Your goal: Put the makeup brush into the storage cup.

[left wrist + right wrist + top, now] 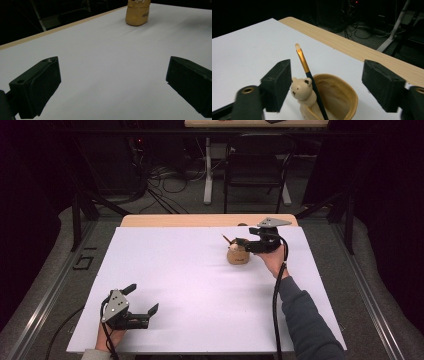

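Right gripper view has the right tool (325, 85) spread wide right over the bear pot (332, 97), brush (308, 72) leaning between its jaws. My guess: closing carelessly could knock the brush or tip the pot. Left tool (141, 301) sits spread too, well away on the bench (190, 270).

Glossy tan ceramic-looking bear pot (332, 100) between the right gripper's (325, 82) matt black jaws; smooth matt white sheet (190, 285) over pale wood tabletop (200, 220).
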